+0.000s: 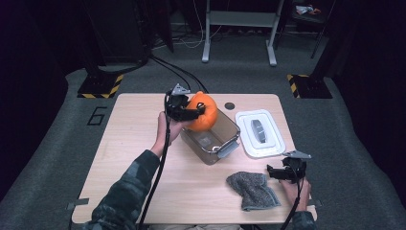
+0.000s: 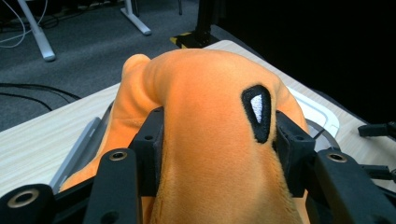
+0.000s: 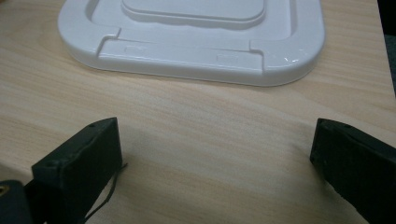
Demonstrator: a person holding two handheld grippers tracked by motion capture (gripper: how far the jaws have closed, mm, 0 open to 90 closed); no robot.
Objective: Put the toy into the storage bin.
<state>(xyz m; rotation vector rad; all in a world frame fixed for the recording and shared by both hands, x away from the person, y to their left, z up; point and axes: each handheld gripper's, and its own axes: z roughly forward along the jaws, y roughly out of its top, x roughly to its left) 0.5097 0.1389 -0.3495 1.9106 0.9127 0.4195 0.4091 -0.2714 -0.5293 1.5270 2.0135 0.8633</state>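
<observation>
Orange plush toy [image 1: 203,111] held upright over clear bin [image 1: 210,136].

Left gripper [image 1: 200,111]: raised at arm's length, fingers [image 2: 150,140] clamped on something soft.
Right gripper [image 1: 271,172]: low, level, fingers [image 3: 84,154] spread wide, holding nothing.

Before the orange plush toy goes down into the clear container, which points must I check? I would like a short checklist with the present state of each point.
1. Left gripper holds the orange plush toy firmly, jaws pressing both sides: ok.
2. Toy is above the clear container: ok, over its far end.
3. Container is open, with the white lid lying apart on the table: ok.
4. Container inside is free: cannot tell, the toy hides part.
5. Right gripper is away from the container, jaws open: ok.
6. Grey cloth is out of the path: ok.
</observation>
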